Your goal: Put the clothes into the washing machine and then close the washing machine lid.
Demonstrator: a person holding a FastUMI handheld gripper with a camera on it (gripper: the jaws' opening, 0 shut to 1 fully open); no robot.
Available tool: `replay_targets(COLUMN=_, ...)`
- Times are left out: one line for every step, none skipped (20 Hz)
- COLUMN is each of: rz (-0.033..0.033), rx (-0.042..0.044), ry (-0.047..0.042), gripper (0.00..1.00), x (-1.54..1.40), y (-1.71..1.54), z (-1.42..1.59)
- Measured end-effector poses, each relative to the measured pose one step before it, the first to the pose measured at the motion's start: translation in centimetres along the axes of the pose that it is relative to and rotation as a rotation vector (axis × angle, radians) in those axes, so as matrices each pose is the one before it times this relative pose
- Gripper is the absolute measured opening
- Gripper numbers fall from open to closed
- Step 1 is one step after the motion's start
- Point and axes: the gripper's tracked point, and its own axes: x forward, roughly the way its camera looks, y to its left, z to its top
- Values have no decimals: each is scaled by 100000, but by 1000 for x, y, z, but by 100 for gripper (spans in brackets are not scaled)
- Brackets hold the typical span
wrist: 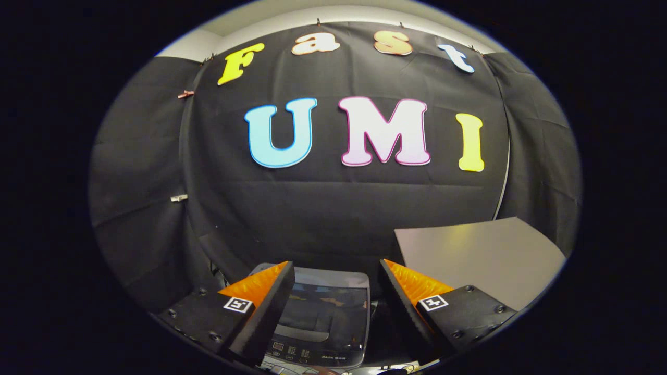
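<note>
Grey table (484, 250) beside the washing machine (323, 317); the gripper (336, 271), fingers apart, hangs above the machine's lid.

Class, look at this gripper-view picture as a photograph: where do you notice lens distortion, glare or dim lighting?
Gripper view: fisheye bends the table edges and bulges the wall cloth; a soft glare patch sits on the table top; the washing machine lid reflects faintly; the open gripper looks sharp, the scene below it dim.
</note>
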Motion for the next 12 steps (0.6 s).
replay_targets(rz=1063, rx=-446, ry=-2138, gripper=100, x=-1326, y=-571, z=973)
replay_targets(rz=603, rx=-1010, ry=-2344, gripper=100, x=-1436, y=-665, z=902)
replay_targets(rz=411, rx=-1190, ry=-2592, gripper=100, x=-1366, y=-788, z=1059)
replay_targets(rz=291, rx=-816, ry=-2602, gripper=99, x=-1347, y=-896, z=856)
replay_targets(rz=336, rx=-364, ry=-2518, gripper=99, x=-1320, y=-882, z=728)
replay_targets(rz=357, rx=256, ry=-2295, gripper=99, x=-1330, y=-922, z=802)
replay_targets(rz=-278, rx=747, ry=-2472, gripper=99, x=-1363, y=-1086, z=891)
replay_targets(rz=-397, rx=837, ry=-2243, gripper=99, x=-1237, y=-1168, z=816)
replay_targets(rz=-392, rx=406, ry=-1969, gripper=99, x=-1154, y=-849, z=768)
replay_targets(rz=-324, rx=175, ry=-2013, gripper=99, x=-1070, y=-867, z=651)
replay_targets(rz=-16, rx=-649, ry=-1131, gripper=99, x=-1057, y=-819, z=599)
replay_targets(rz=-225, rx=-660, ry=-1056, gripper=99, x=-898, y=-846, z=321)
